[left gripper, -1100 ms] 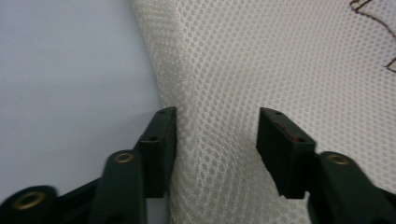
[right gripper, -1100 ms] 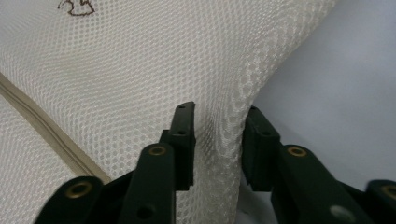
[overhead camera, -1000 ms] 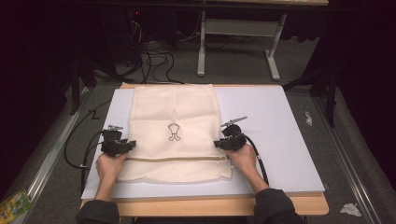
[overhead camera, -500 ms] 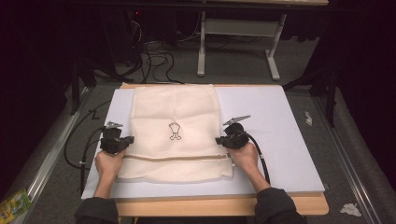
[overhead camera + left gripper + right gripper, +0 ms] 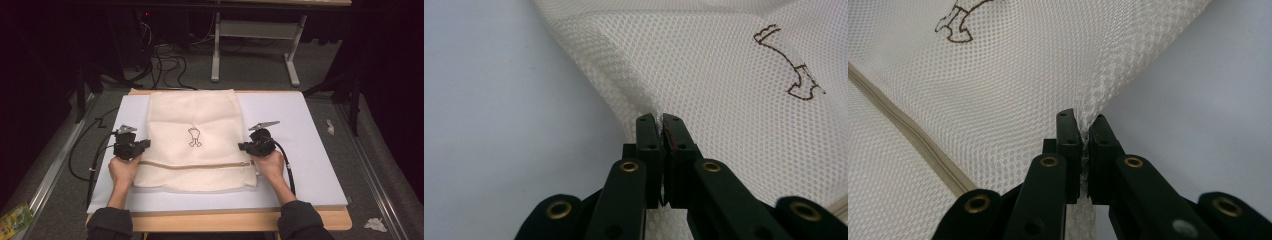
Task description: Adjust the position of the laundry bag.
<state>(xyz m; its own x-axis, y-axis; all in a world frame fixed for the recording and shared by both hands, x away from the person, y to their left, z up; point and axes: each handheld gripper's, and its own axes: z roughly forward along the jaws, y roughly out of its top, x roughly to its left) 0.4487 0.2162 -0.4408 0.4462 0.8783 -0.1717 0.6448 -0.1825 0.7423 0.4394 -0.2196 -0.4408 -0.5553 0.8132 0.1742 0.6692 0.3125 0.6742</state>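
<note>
Cream mesh bag (image 5: 192, 145), zipper (image 5: 195, 164) across, small logo (image 5: 194, 137); both grippers' fingers (image 5: 647, 131) pinching side edges; white desk (image 5: 310, 150), cables (image 5: 165, 57) behind.

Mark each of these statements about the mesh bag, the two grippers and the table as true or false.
1. The left gripper is shut on the side edge of the mesh bag. True.
2. The right gripper hangs open above the bag. False: its jaws pinch the bag's other side edge.
3. The bag's zipper runs across it near the person's end. True.
4. The bag lies on bare wood. False: it lies on a pale mat that covers the table.
5. The bag bears a small dark line drawing. True.
6. The bag is bright red. False: it is cream.
</note>
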